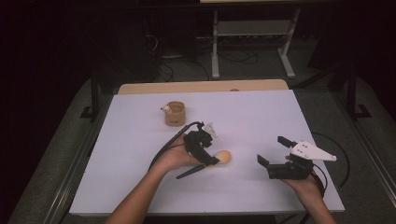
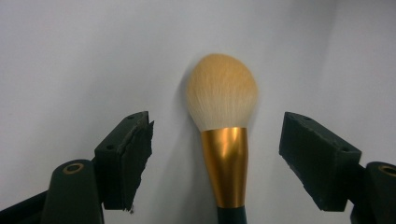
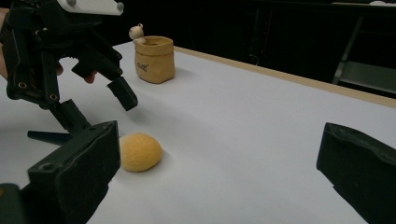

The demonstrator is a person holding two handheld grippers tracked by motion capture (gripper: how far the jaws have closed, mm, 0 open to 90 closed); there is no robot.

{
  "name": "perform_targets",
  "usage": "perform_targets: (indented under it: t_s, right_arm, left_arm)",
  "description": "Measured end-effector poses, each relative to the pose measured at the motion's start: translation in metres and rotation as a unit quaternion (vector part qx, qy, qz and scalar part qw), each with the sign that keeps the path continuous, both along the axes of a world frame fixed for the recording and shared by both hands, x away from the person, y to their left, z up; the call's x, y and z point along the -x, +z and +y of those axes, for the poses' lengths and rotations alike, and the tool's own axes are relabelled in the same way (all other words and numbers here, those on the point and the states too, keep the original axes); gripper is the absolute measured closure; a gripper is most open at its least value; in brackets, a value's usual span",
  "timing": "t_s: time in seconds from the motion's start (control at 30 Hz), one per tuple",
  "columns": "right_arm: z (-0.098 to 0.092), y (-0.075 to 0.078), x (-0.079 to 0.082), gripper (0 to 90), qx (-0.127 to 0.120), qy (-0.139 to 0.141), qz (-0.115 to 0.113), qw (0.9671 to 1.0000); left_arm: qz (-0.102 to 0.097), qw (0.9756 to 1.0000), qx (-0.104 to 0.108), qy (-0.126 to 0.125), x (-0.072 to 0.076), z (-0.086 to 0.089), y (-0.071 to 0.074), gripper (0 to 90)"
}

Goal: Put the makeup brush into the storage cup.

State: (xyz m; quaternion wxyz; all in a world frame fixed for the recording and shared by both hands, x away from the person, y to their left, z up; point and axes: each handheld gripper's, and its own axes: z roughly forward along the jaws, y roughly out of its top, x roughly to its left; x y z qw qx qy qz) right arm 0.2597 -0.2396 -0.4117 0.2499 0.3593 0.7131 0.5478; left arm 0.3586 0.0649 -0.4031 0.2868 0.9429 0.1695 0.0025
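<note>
High view: both claws, left (image 1: 209, 148) and right (image 1: 273, 150), gape apart; brush (image 1: 211, 162) mid-table (image 1: 261, 112), bare surface around.

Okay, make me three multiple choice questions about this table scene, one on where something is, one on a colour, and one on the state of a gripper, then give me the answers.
1. Where is the makeup brush?
A. inside the pouch
B. flat on the table between the left gripper's open jaws
C. under the right gripper

2. What colour is the brush's ferrule?
A. gold
B. red
C. silver

3. How is the right gripper?
A. shut on the brush
B. shut on nothing
C. open

Answers: 1 B, the left gripper straddles the brush on the white table, away from the tan pouch. 2 A, the left gripper view shows a gold band. 3 C, its jaws stand wide apart, holding nothing.
</note>
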Motion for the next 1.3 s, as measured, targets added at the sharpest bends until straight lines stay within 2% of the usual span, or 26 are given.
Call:
perform_targets:
  t_s: [0.07, 0.13, 0.33, 0.4, 0.6, 0.73, 0.8, 0.9, 1.0, 1.07, 1.3]
  right_arm:
    - [0.0, 0.0, 0.0, 0.0, 0.0, 0.0, 0.0, 1.0]
    - [0.0, 0.0, 0.0, 0.0, 0.001, 0.0, 0.0, 1.0]
    - [0.0, 0.0, 0.0, 0.0, 0.0, 0.0, 0.0, 1.0]
    - [0.0, 0.0, -0.001, 0.0, 0.002, 0.0, 0.0, 1.0]
    - [0.0, 0.0, -0.001, 0.0, 0.002, 0.001, 0.001, 1.0]
    - [0.0, 0.0, -0.001, 0.0, 0.001, 0.0, 0.001, 1.0]
    - [0.001, -0.001, 0.0, 0.0, -0.001, 0.0, 0.009, 1.0]
    - [0.001, -0.001, 0.0, 0.0, -0.001, 0.0, 0.008, 1.0]
    - [0.0, -0.001, -0.001, 0.0, 0.001, 0.0, 0.001, 1.0]
    - [0.001, -0.001, 0.0, 0.0, -0.001, 0.0, 0.009, 1.0]
    - [0.0, 0.0, 0.0, 0.0, 0.0, 0.0, 0.004, 1.0]
  left_arm:
    - [0.001, 1.0, -0.004, 0.0, 0.0, -0.001, -0.001, 26.5]
    - [0.001, 0.9998, -0.019, -0.004, 0.0, -0.002, -0.002, 28.2]
    - [0.005, 0.9995, -0.031, 0.004, 0.003, -0.006, -0.006, 32.9]
    - [0.005, 0.999, -0.044, -0.001, 0.002, -0.007, -0.007, 34.2]
    - [0.009, 0.9986, -0.051, 0.002, 0.003, -0.009, -0.01, 36.5]
    - [0.014, 0.9982, -0.058, -0.001, 0.004, -0.011, -0.012, 42.0]
    - [0.015, 0.9977, -0.066, -0.002, 0.004, -0.012, -0.014, 43.4]
    - [0.018, 0.9971, -0.074, -0.002, 0.004, -0.013, -0.015, 45.3]
    - [0.021, 0.9969, -0.076, -0.004, 0.005, -0.014, -0.016, 46.5]
    - [0.024, 0.9967, -0.077, -0.005, 0.005, -0.014, -0.016, 47.6]
    - [0.024, 0.9963, -0.083, -0.002, 0.005, -0.016, -0.019, 51.6]
